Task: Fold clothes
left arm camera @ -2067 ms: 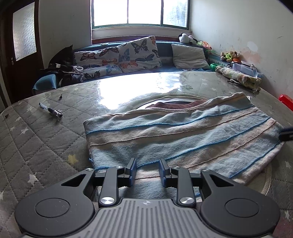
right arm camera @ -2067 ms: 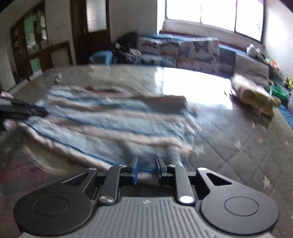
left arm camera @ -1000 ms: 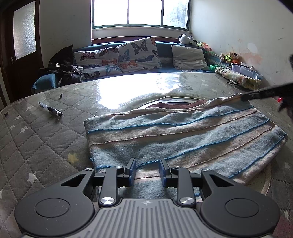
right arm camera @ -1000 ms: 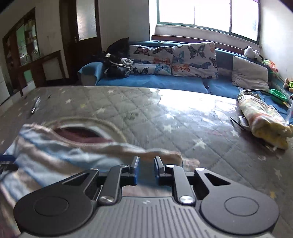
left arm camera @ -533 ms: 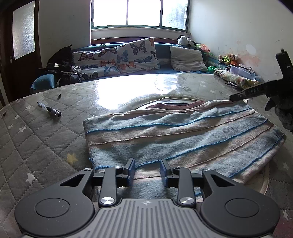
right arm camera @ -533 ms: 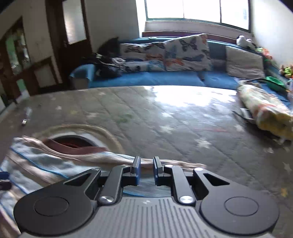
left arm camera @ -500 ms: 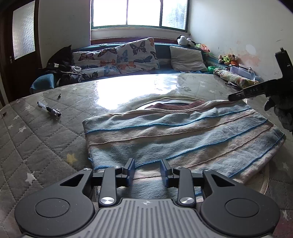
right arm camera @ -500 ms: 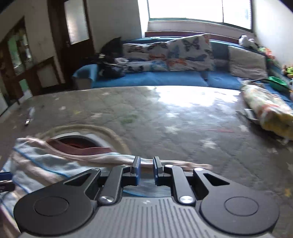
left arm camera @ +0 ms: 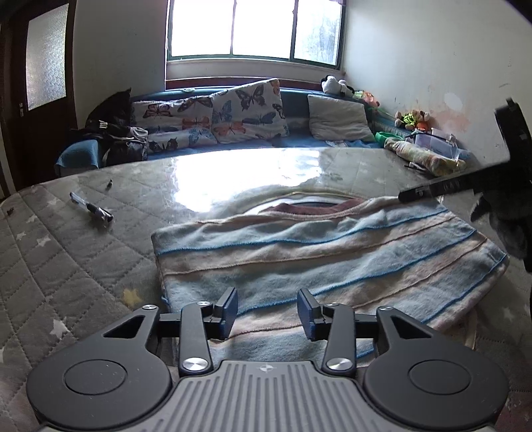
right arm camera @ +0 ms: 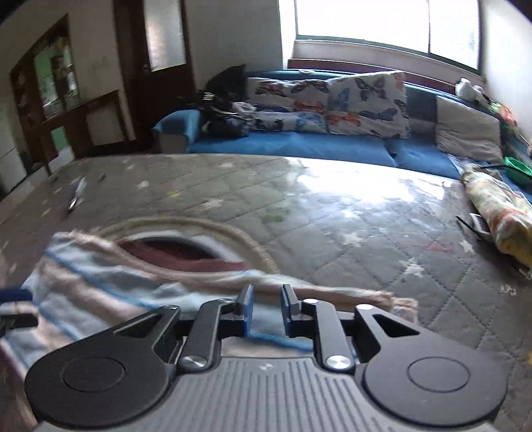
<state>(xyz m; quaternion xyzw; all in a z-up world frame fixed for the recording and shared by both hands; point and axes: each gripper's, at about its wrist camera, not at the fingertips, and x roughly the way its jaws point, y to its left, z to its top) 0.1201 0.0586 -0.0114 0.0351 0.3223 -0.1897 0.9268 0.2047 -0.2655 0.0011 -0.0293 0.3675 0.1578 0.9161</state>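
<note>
Striped sweater (left arm camera: 319, 252) beneath both tongs

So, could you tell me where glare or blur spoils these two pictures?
Left wrist view: sharp; the window is blown out and throws a white glare patch on the table cover; straight lines bow toward the edges. Right wrist view: the striped garment is smeared by motion blur at lower left, the window is overexposed, with glare on the cover too.
</note>
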